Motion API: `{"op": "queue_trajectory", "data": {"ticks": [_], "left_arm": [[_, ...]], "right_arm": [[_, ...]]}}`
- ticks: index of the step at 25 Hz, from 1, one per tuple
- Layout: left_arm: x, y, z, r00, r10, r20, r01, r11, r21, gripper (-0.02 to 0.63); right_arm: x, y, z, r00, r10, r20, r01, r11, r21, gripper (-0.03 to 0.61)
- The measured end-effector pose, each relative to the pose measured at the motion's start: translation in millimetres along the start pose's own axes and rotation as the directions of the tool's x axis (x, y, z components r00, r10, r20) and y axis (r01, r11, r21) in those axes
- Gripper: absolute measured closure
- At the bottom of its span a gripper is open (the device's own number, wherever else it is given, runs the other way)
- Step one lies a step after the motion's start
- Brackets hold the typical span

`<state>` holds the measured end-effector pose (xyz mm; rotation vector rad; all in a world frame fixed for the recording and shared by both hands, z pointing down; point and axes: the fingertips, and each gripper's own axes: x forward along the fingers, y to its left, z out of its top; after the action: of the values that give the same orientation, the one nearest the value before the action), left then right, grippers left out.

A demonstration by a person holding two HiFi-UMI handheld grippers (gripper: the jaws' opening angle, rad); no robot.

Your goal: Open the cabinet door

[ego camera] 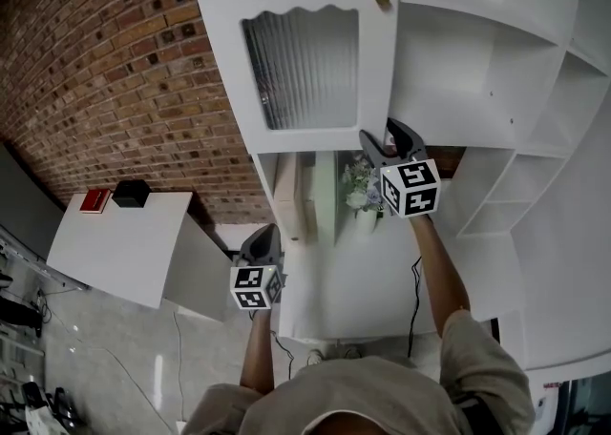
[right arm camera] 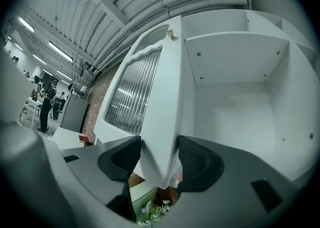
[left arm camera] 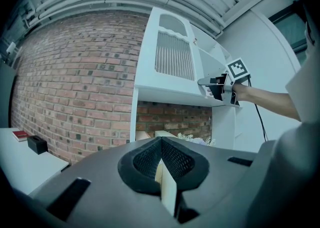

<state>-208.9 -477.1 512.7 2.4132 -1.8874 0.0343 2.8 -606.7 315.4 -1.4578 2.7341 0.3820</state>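
Left tongs (left arm camera: 161, 143): held low, pointing level, jaws together.
Right tongs (right arm camera: 159, 158): arm raised, jaws clamped on door (right arm camera: 162, 117) edge.

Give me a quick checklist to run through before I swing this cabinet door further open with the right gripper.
1. Grip: ok. The right gripper has its jaws closed on the lower edge of the cabinet door, one pad on each face.
2. Door free of the frame: ok. It stands swung out, and the shelves are exposed.
3. Left gripper clear: ok. It is shut, empty, low and apart from the door.
4. Knob unobstructed: ok. Nothing touches it.
5. Flowers under the door: cannot tell whether the gripper will clear them.
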Motion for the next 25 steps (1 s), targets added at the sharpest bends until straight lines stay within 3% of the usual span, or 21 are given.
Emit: {"op": "queue_trajectory", "data": {"ticks": [7, 25], "left_arm": [[-7.8, -9.2, -2.3, 1.000, 0.009, 0.001, -0.009, 1.000, -0.012, 0.588], [-41.0, -28.7, -10.7, 0.998, 0.060, -0.020, -0.061, 0.998, -0.024, 0.588]], "right_arm": [[-12.1, 0.7, 3.8, 1.000, -0.008, 0.010, 0.008, 1.000, 0.011, 0.362], [-49.3, 17.6, 16.9, 0.994, 0.082, 0.068, -0.086, 0.994, 0.061, 0.434]]}}
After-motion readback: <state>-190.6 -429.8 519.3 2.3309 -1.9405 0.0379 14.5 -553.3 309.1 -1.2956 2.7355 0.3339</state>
